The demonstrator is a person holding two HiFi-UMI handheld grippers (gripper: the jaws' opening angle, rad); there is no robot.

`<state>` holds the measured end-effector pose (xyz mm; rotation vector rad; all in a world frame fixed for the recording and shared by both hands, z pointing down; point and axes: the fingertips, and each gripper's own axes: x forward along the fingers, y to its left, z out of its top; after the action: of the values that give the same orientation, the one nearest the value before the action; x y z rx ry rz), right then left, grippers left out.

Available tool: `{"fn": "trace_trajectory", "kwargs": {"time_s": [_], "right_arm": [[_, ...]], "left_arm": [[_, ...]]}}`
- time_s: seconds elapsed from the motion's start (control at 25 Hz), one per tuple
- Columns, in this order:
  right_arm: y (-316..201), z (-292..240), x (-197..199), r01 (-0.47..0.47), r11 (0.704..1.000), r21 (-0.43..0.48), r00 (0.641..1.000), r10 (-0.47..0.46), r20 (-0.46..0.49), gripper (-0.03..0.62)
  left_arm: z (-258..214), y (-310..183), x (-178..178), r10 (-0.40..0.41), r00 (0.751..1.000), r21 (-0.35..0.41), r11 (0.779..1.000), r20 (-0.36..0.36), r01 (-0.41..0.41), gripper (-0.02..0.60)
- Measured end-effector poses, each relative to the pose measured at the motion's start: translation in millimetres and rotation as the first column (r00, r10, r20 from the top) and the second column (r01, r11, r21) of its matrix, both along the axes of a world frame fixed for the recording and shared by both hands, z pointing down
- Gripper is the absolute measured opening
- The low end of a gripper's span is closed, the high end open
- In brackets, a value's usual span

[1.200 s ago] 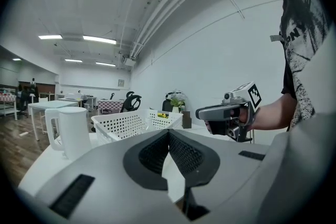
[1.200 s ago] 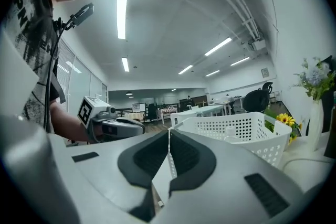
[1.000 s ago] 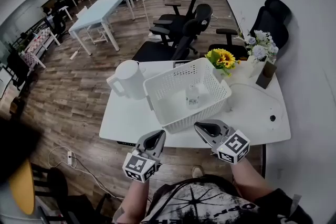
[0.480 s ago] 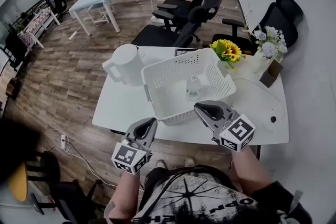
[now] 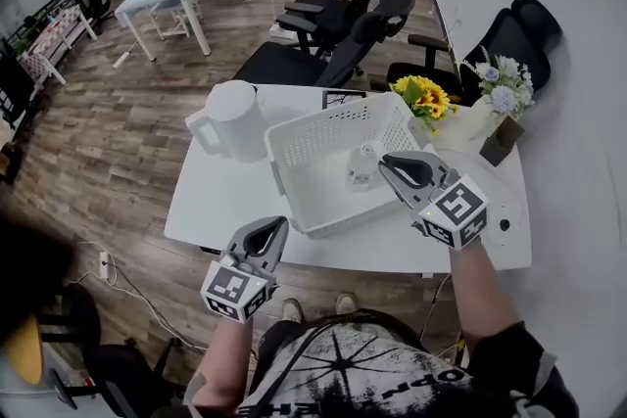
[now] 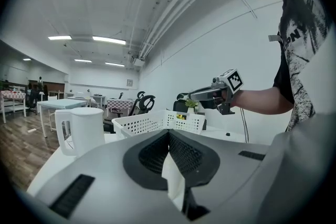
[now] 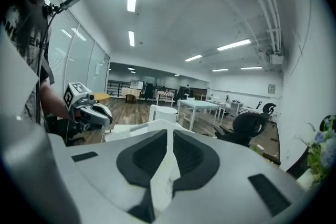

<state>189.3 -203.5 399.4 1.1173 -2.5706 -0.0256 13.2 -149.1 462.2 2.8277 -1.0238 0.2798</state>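
My right gripper (image 5: 391, 163) hangs shut and empty over the right part of a white perforated basket (image 5: 294, 157). It is just right of a small white bottle (image 5: 359, 167) that stands inside the basket. My left gripper (image 5: 273, 229) is shut and empty too, held off the front edge of the white table (image 5: 211, 210), short of the basket. In the left gripper view the shut left gripper (image 6: 169, 132) faces the basket (image 6: 152, 122), with the right gripper (image 6: 202, 97) raised beyond it. The right gripper view has the right gripper (image 7: 168, 134) shut and the left gripper (image 7: 94, 113) low at the left.
A white kettle (image 5: 233, 120) stands left of the basket. Sunflowers (image 5: 423, 98), a vase of pale flowers (image 5: 495, 78) and a dark box (image 5: 501, 140) crowd the table's far right corner. Black office chairs (image 5: 338, 34) stand behind the table. A cable (image 5: 495, 201) lies at the right.
My right gripper has risen and gone forward from the table's front edge to above the basket's right side. The left gripper has stayed near the front edge.
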Motion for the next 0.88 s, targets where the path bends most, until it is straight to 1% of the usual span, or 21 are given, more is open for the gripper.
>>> {"fn": "trace_trajectory", "kwargs": {"time_s": [0.04, 0.12, 0.28, 0.4, 0.52, 0.72, 0.88], "right_arm": [[-6.3, 4.3, 0.3, 0.002, 1.000, -0.017, 0.999, -0.003, -0.034, 0.040], [-17.9, 15.3, 0.0, 0.008, 0.998, -0.059, 0.995, -0.014, -0.103, 0.107], [-37.7, 41.1, 0.8, 0.020, 0.990, -0.142, 0.976, -0.051, -0.212, 0.147], [-47.2, 66.4, 1.2, 0.038, 0.975, -0.221, 0.958, -0.098, -0.269, 0.190], [-56.9, 82.8, 0.2, 0.049, 0.961, -0.273, 0.945, -0.133, -0.298, 0.209], [-79.5, 98.1, 0.5, 0.055, 0.947, -0.318, 0.931, -0.164, -0.327, 0.207], [-88.1, 112.8, 1.4, 0.074, 0.914, -0.398, 0.920, -0.217, -0.327, 0.207]], "left_arm": [[1.8, -1.2, -1.5, 0.003, 1.000, -0.006, 1.000, 0.000, -0.003, 0.009], [5.1, -3.7, -4.1, 0.007, 1.000, -0.015, 1.000, -0.002, -0.007, 0.009], [9.6, -10.9, -6.9, 0.003, 1.000, -0.028, 1.000, -0.011, -0.004, 0.009], [15.5, -16.3, -9.2, -0.005, 1.000, -0.039, 0.999, -0.015, 0.004, 0.010], [20.0, -23.5, -13.1, -0.018, 1.000, -0.048, 0.999, -0.018, 0.017, 0.010], [29.0, -34.1, -17.9, -0.045, 0.999, -0.069, 0.997, -0.024, 0.043, 0.011], [35.0, -41.6, -20.3, -0.064, 0.998, -0.085, 0.994, -0.024, 0.062, 0.010]]}}
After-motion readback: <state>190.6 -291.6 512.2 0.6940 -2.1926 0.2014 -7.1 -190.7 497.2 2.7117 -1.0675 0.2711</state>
